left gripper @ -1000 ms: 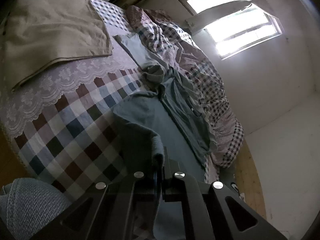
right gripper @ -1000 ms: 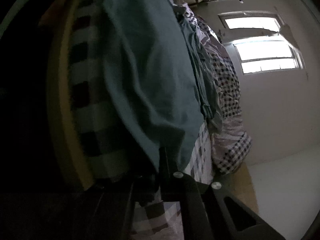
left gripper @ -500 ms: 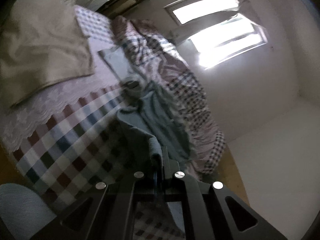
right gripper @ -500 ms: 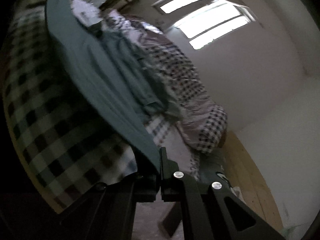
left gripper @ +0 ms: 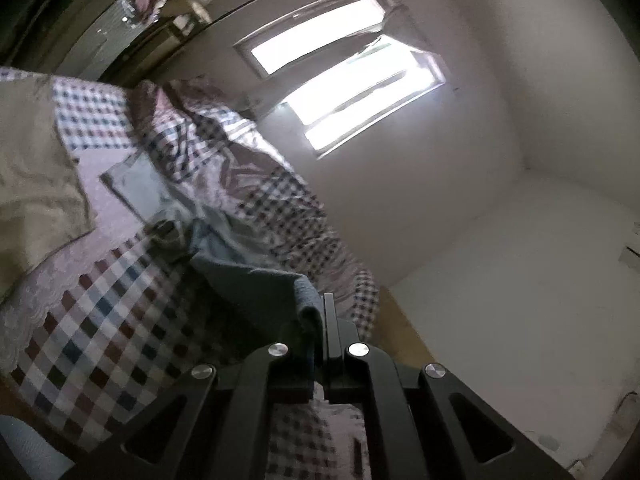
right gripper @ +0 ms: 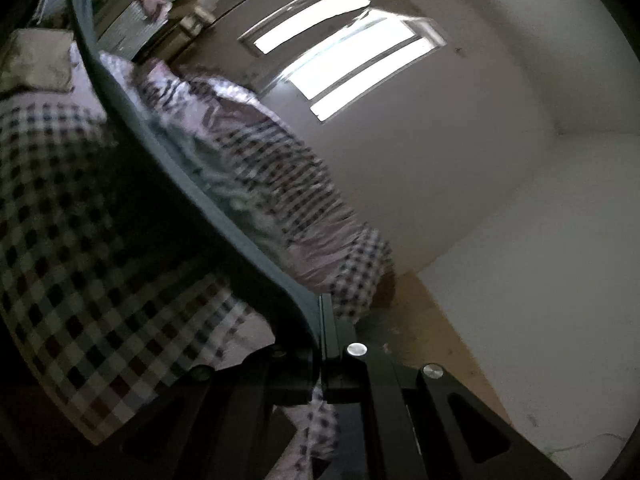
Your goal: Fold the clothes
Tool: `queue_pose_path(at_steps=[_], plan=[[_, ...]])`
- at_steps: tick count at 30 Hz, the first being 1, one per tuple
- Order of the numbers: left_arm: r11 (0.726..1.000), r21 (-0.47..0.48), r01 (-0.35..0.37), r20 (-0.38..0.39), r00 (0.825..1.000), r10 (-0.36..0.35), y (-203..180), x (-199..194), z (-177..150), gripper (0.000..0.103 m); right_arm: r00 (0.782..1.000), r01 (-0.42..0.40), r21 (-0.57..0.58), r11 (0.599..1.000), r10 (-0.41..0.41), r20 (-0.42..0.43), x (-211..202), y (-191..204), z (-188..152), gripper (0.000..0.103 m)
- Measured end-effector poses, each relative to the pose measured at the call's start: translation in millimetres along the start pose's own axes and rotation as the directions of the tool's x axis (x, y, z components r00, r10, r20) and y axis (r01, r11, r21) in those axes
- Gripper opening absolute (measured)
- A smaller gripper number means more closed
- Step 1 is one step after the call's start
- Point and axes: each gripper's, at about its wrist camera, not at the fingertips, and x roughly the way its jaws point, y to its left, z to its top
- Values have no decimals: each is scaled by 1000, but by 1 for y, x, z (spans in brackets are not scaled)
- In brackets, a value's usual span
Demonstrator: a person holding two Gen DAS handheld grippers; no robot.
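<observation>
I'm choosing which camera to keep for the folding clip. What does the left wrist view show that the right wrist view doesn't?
Only the left: the shirt's collar end bunched on the bed. Only the right: the shirt's edge running taut across the frame. Both: grippers, left and right, clamped on the blue-grey shirt, the checked bedspread, the window.

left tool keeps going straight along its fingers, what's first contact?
The teal garment it's already shut on; the left tool pinches a fold. Beyond that, probably the rumpled checked quilt on the bed, though fisheye depth is unclear.
</observation>
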Motion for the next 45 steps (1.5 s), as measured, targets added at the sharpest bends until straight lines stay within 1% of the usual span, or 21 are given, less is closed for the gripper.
queue_pose_path(at_steps=[3, 8, 9, 13, 16, 18, 22, 24, 26, 27, 28, 29, 32, 36, 37, 38, 41, 44, 45], plan=[[998, 50, 25, 14, 1000, -26, -22, -16, 3, 0, 999, 41, 31, 999, -42, 27, -22, -16, 6, 0], [989, 143, 38, 28, 999, -43, -49, -42, -2, 0, 991, 102, 93, 990, -109, 78, -61, -30, 12, 0], [987, 155, 41, 33, 998, -47, -52, -47, -4, 0, 990, 104, 115, 988, -114, 86, -69, -30, 12, 0], [988, 145, 59, 53, 996, -67, -53, -62, -7, 0, 987, 109, 151, 983, -124, 99, -89, -24, 8, 0], [985, 169, 36, 72, 996, -49, -56, -67, -5, 0, 986, 108, 158, 982, -126, 109, -101, -22, 5, 0], [981, 192, 34, 88, 995, -52, -61, -72, -4, 0, 984, 112, 163, 980, -133, 122, -108, -22, 3, 0], [966, 245, 79, 142, 983, -116, -74, -89, -8, 0, 966, 162, 167, 973, -191, 176, -129, -26, 2, 0], [958, 271, 88, 160, 978, -135, -79, -94, -8, 0, 954, 191, 180, 965, -226, 198, -137, -31, 3, 0], [949, 292, 119, 170, 970, -174, -82, -98, -8, 0, 938, 211, 207, 955, -257, 232, -147, -34, 3, 0], [944, 300, 140, 172, 965, -198, -83, -99, -9, 0, 920, 227, 227, 947, -285, 268, -155, -35, 2, 0], [938, 307, 159, 175, 960, -220, -85, -101, -9, 0, 919, 224, 237, 945, -286, 271, -155, -36, 2, 0], [935, 313, 165, 178, 957, -228, -86, -101, -10, 0, 921, 218, 244, 945, -282, 270, -154, -37, 3, 0], [934, 328, 145, 167, 964, -208, -86, -91, -7, 0, 939, 195, 233, 953, -250, 236, -133, -35, 4, 0], [948, 299, 112, 127, 980, -156, -77, -62, 1, 0, 978, 122, 214, 969, -154, 143, -92, -30, 3, 0], [952, 287, 104, 113, 983, -141, -74, -52, 3, 0, 984, 99, 213, 972, -128, 122, -84, -30, 1, 0], [956, 278, 95, 96, 987, -126, -71, -41, 5, 0, 993, 57, 216, 975, -78, 89, -70, -31, 0, 0], [963, 257, 77, 49, 994, -93, -65, -7, 11, 0, 999, -23, 220, 975, 15, 38, -36, -30, 0, 0], [974, 223, 52, 10, 998, -55, -56, 29, 19, 1, 994, -110, 218, 970, 112, 0, 5, -28, 3, 0], [977, 213, 33, -3, 999, -33, -52, 42, 22, 1, 991, -129, 212, 969, 133, -8, 24, -28, 4, 0]])
